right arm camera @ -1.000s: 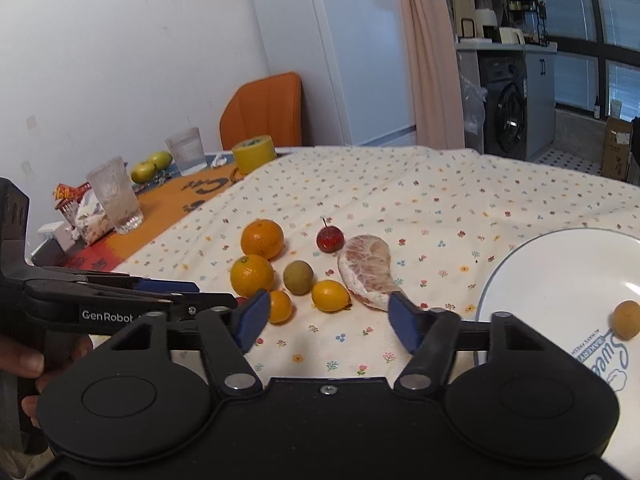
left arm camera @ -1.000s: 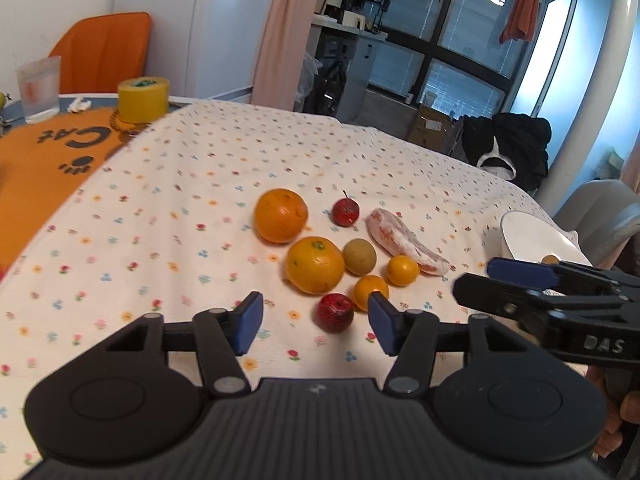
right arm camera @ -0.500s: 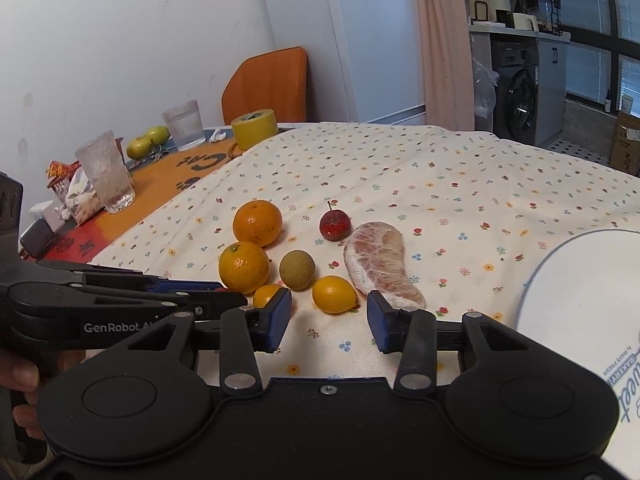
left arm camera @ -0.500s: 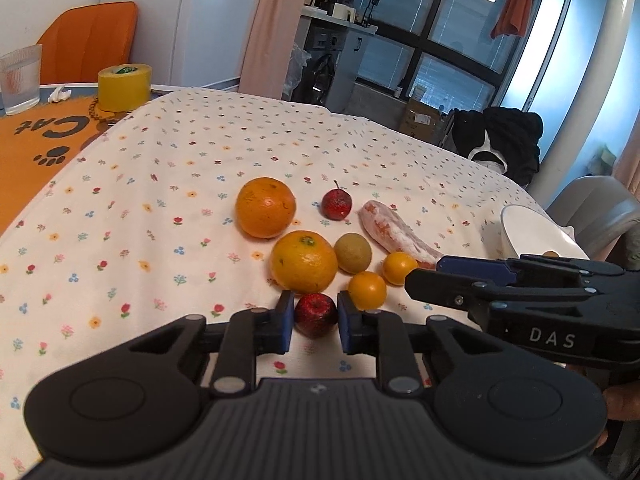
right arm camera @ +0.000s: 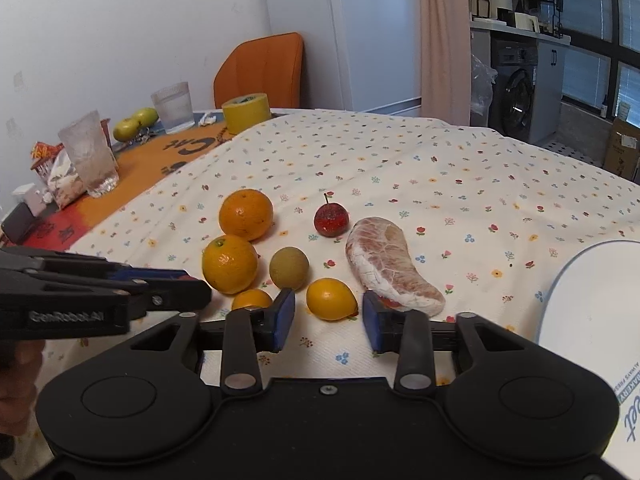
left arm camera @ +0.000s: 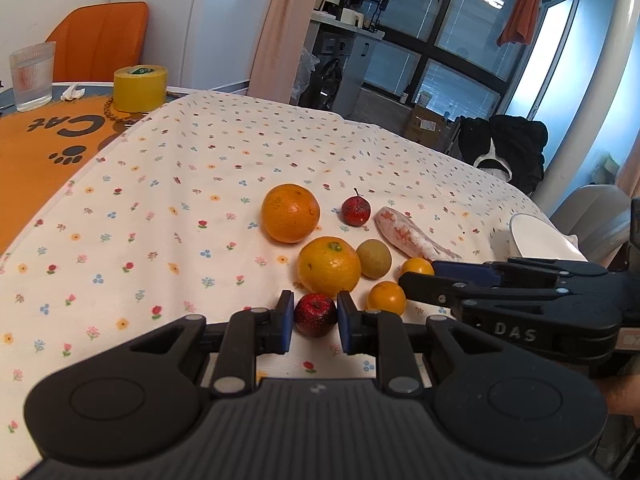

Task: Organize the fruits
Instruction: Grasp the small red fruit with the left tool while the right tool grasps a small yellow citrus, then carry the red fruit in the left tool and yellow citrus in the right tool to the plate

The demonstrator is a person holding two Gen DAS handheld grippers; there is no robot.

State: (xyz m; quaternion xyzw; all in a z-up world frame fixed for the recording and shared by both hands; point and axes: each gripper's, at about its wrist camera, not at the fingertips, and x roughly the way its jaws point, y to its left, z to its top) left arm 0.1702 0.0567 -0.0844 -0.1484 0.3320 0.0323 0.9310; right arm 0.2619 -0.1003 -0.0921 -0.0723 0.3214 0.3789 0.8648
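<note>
moved: left gripper (left arm camera: 314,322) jaws have narrowed around red fruit (left arm camera: 315,314)
right gripper (right arm camera: 327,322): jaws half-open at small yellow fruit (right arm camera: 331,298)

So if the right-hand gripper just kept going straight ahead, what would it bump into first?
Most likely the small yellow-orange fruit lying just ahead between the open jaws of the right gripper. The peeled pomelo segment sits close by the right jaw and might get clipped too; depth is hard to judge.
</note>
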